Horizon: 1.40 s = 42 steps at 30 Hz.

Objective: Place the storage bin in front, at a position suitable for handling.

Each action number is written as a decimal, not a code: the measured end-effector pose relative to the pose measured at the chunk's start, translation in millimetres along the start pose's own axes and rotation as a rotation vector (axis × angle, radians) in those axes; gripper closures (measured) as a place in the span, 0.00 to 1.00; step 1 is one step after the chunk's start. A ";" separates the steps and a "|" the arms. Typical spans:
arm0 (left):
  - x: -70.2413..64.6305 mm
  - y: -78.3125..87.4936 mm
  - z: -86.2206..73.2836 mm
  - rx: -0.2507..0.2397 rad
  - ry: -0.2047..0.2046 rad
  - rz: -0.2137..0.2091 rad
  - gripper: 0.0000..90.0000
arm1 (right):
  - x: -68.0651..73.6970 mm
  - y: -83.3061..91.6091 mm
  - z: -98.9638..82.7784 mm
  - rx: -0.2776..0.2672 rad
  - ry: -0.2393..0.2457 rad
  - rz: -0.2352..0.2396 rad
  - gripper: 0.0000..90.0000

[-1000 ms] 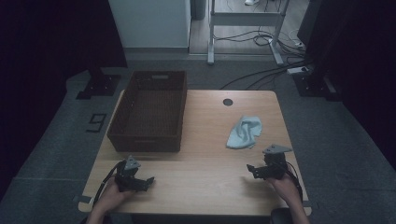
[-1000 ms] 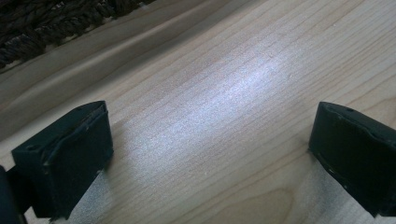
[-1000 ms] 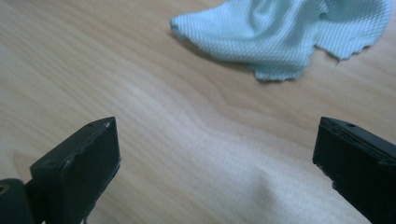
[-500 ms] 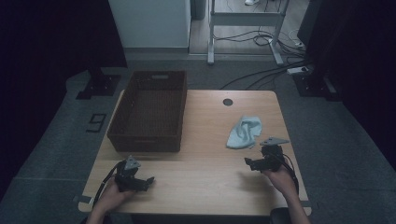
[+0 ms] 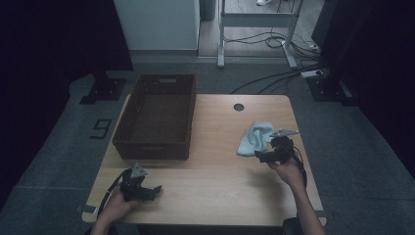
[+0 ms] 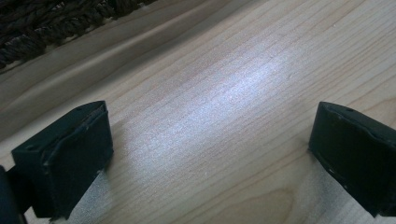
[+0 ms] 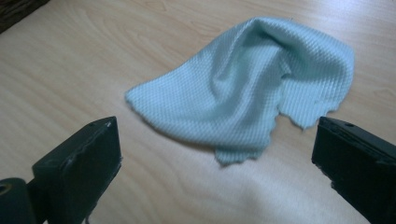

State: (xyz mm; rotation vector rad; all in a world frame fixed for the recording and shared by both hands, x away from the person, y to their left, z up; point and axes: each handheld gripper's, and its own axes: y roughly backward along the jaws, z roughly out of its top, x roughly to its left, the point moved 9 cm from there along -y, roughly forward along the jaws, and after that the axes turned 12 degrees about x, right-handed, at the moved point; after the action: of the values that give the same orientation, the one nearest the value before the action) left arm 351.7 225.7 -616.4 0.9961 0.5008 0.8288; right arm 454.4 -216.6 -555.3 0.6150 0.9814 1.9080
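A crumpled light-blue cloth [image 5: 253, 137] [image 7: 247, 95] lies on the right half of the wooden table [image 5: 215, 186]. My right gripper [image 5: 259, 156] [image 7: 217, 168] is open, just in front of the cloth, with its jaws spread wide on either side of the cloth's near edge and apart from it. My left gripper [image 5: 155, 191] [image 6: 205, 154] rests low over bare wood at the front left, open, with nothing between its jaws. A dark woven basket [image 5: 156, 115] stands at the back left; its rim [image 6: 42, 23] shows in the left gripper view.
A small round hole [image 5: 238, 106] sits near the table's far edge. Beyond the table are a metal frame [image 5: 254, 29], cables on the floor and dark stands at both sides. Bare wood lies between the two grippers.
My right gripper has moved forward and left, closing in on the near edge of the cloth. The left gripper has stayed in place.
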 end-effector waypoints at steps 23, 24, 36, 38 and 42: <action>0.1 -0.2 0.2 -0.004 -0.001 0.000 0.00 | -38.8 -76.4 35.7 0.100 -0.050 -0.085 0.15; 0.2 -0.2 0.2 -0.004 -0.001 0.000 0.00 | -40.8 -79.5 34.1 0.106 -0.054 -0.082 0.17; 0.1 -0.3 0.3 -0.004 0.001 0.001 0.00 | -39.6 -74.8 25.2 0.148 -0.075 -0.022 0.85; 0.1 -0.3 0.3 -0.004 0.001 0.000 0.00 | -39.5 -74.0 24.2 0.150 -0.092 -0.011 0.90; 0.1 -0.3 0.3 -0.004 0.001 0.001 0.00 | -38.4 -71.5 24.8 0.156 -0.072 -0.028 0.91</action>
State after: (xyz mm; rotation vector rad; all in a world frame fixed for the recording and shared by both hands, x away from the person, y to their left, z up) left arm 352.1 225.5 -616.5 0.9919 0.4993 0.8305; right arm 525.5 -218.8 -601.4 0.7512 1.0933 1.7837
